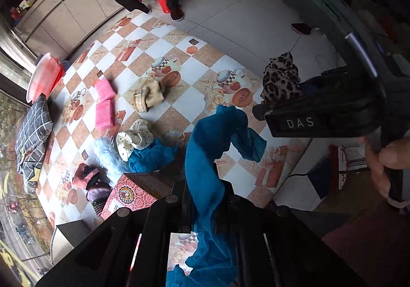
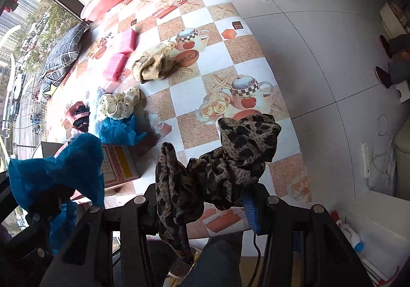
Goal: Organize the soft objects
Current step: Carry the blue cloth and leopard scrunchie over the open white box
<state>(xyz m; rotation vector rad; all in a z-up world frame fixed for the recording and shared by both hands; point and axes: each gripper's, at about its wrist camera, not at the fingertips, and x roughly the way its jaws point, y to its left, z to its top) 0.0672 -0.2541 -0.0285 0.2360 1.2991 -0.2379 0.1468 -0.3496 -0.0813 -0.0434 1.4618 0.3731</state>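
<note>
Left tongs [image 1: 202, 184] raised gripping blue scarf [image 1: 205, 148], right tongs [image 2: 205, 192] lifting leopard scarf [image 2: 230, 159]

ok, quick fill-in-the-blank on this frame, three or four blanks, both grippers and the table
The left gripper is shut on a sheer scarf coloured ____.
The right gripper grips a thin scarf with a ____ print.
The two foam blocks on the checkered table are ____.
The cream scrunchie has black ____.

Missing: blue; leopard; pink; dots
</note>
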